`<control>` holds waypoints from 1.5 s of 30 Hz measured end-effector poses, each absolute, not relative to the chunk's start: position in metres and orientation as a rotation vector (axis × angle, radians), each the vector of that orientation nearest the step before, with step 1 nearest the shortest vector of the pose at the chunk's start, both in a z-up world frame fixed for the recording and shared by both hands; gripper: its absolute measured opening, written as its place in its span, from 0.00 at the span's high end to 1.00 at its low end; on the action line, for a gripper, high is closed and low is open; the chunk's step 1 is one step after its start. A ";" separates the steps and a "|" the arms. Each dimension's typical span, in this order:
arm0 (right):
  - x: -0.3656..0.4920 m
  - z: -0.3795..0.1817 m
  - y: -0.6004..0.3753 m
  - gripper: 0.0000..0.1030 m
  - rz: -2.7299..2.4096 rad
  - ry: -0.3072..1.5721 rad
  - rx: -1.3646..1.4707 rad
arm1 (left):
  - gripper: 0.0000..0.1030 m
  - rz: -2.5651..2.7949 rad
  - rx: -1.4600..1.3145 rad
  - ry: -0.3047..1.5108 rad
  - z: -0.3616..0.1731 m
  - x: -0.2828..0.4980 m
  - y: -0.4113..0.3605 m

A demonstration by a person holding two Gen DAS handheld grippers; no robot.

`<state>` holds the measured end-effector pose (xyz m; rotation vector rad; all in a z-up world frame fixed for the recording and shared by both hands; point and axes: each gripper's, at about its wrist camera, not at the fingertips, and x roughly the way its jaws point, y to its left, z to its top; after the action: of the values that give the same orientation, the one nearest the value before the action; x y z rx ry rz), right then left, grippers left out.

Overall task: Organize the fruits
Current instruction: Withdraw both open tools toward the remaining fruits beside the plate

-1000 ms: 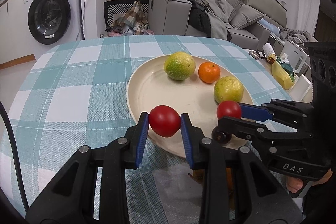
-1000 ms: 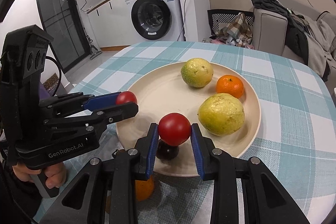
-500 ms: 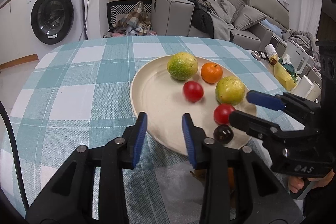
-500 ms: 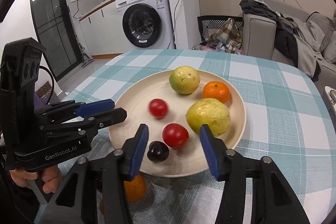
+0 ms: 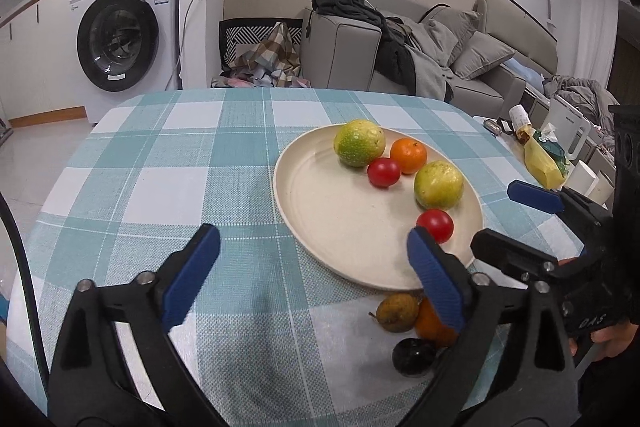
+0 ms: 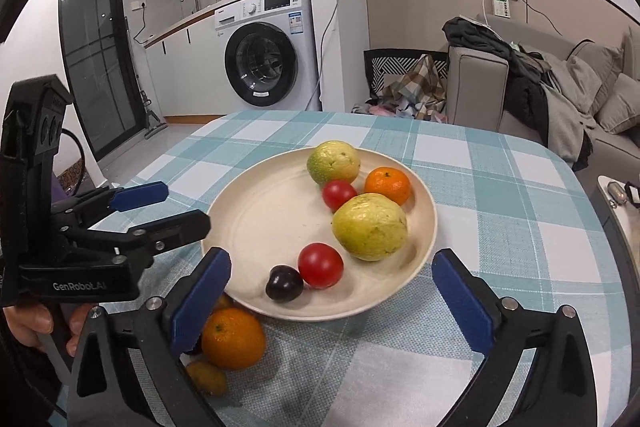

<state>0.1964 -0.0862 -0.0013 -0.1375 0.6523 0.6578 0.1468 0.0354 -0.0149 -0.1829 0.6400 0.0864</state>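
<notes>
Fruits lie partly on a cream plate [image 6: 256,203] and partly on the checked tablecloth [image 5: 160,167] at the plate's near edge. Left gripper [image 5: 314,275]: its jaws have just been opening and now stand wide apart with nothing between them; the blue pads [image 5: 192,275] hang above the cloth at the near left of the plate. Right gripper [image 6: 330,301]: its jaws have likewise just been opening and stand wide apart, one pad on either side of the plate's near rim, gripping nothing. Just beyond the right gripper, on the plate's near part, a dark plum [image 6: 284,283] touches a red tomato [image 6: 320,265]. Behind the tomato and to the right lies a large yellow-green fruit [image 6: 370,226]. Farther back, a second red tomato [image 6: 339,194] sits between that fruit, a green-yellow fruit [image 6: 333,162] at the far rim and a small orange [image 6: 387,185] at the far right; it appears to touch the green-yellow fruit. Off the plate, on the cloth just beside its near rim, an orange [image 6: 233,338] rests next to a small brownish pear-like fruit [image 5: 397,311] and a second dark plum [image 5: 413,357]. In the right wrist view the left gripper appears at the left, held by a hand [image 6: 30,323] on its handle. Beyond the table stand a washing machine [image 5: 124,35] at the far left and a grey sofa [image 5: 440,67] with clothes on it at the far right.
</notes>
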 end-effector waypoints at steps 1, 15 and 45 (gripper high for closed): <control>0.196 -0.001 -0.088 0.00 0.655 0.653 -0.132 | 0.01 0.091 -0.181 0.631 -0.013 0.143 0.035; 0.180 0.001 -0.096 0.00 0.671 0.657 -0.143 | 0.01 0.100 -0.179 0.614 -0.004 0.109 0.033; 0.176 -0.016 -0.087 0.00 0.761 0.800 -0.165 | 0.01 0.041 -0.226 0.707 -0.026 0.098 0.032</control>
<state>0.1763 -0.0866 -0.0163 -0.1647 0.8002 0.7614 0.0984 0.0320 -0.0261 -0.2258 0.7071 0.0407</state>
